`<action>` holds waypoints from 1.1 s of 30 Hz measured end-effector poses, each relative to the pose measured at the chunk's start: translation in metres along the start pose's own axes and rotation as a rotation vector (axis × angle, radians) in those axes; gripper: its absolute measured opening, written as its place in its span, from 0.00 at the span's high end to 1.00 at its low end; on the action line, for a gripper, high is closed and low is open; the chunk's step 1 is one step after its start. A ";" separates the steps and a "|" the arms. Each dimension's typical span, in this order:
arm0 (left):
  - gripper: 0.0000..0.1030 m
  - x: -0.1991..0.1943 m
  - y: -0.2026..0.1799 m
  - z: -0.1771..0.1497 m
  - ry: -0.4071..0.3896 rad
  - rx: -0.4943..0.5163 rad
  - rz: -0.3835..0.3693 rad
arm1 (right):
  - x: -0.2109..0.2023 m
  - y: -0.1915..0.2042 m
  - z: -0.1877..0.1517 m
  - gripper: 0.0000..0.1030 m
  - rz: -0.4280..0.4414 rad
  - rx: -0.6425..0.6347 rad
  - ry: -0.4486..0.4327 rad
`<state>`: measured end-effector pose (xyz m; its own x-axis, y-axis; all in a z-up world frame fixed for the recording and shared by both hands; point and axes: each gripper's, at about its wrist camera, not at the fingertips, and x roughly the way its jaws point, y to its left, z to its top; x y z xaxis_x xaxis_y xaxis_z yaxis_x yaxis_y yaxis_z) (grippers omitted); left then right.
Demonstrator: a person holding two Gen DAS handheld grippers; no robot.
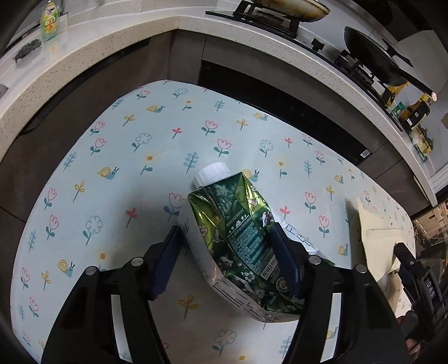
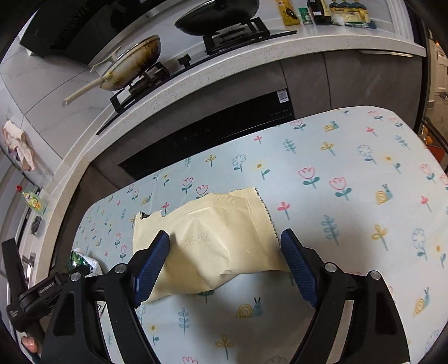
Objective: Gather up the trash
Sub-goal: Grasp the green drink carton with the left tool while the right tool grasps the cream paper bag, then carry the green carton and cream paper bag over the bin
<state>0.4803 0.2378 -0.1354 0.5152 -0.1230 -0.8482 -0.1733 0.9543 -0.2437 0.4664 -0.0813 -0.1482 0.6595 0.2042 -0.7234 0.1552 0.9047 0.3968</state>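
A crumpled green drink carton point(image 1: 240, 238) with a white cap lies on the floral tablecloth point(image 1: 117, 173). My left gripper point(image 1: 224, 240) is open around it; the right pad touches the carton, the left pad stands apart. A cream torn snack wrapper point(image 2: 218, 240) lies on the tablecloth point(image 2: 350, 196). My right gripper point(image 2: 226, 240) is open and straddles it, left pad over its edge. The wrapper also shows in the left wrist view point(image 1: 375, 243), and the carton at the left of the right wrist view point(image 2: 81, 261).
A speckled kitchen counter point(image 1: 140, 36) wraps behind the table, with a stove, a dark wok point(image 2: 218, 14) and a used pan point(image 2: 131, 64). A dish soap bottle point(image 1: 50, 21) stands on the counter. A dark oven front point(image 2: 210, 134) lies beyond the table edge.
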 end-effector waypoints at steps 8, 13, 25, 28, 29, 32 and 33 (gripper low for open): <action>0.57 -0.009 -0.021 -0.003 -0.018 0.006 -0.025 | -0.003 0.006 -0.015 0.70 0.002 -0.034 0.026; 0.64 -0.021 -0.042 -0.013 0.004 0.034 -0.053 | -0.025 0.002 -0.030 0.70 0.026 0.016 0.027; 0.75 -0.084 -0.112 -0.069 -0.015 0.176 -0.119 | -0.129 -0.020 -0.078 0.74 -0.006 0.056 -0.049; 0.75 -0.103 -0.133 -0.088 -0.025 0.220 -0.138 | -0.164 -0.037 -0.089 0.75 -0.027 0.082 -0.086; 0.75 -0.109 -0.140 -0.095 -0.025 0.232 -0.148 | -0.174 -0.042 -0.092 0.74 -0.033 0.088 -0.098; 0.75 -0.126 -0.164 -0.116 -0.027 0.270 -0.172 | -0.208 -0.062 -0.103 0.75 -0.057 0.113 -0.136; 0.75 -0.132 -0.172 -0.124 -0.028 0.287 -0.181 | -0.219 -0.069 -0.106 0.75 -0.065 0.121 -0.149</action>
<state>0.3384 0.0561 -0.0394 0.5398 -0.2938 -0.7888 0.1647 0.9559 -0.2433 0.2332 -0.1488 -0.0771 0.7453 0.0814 -0.6617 0.2823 0.8606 0.4239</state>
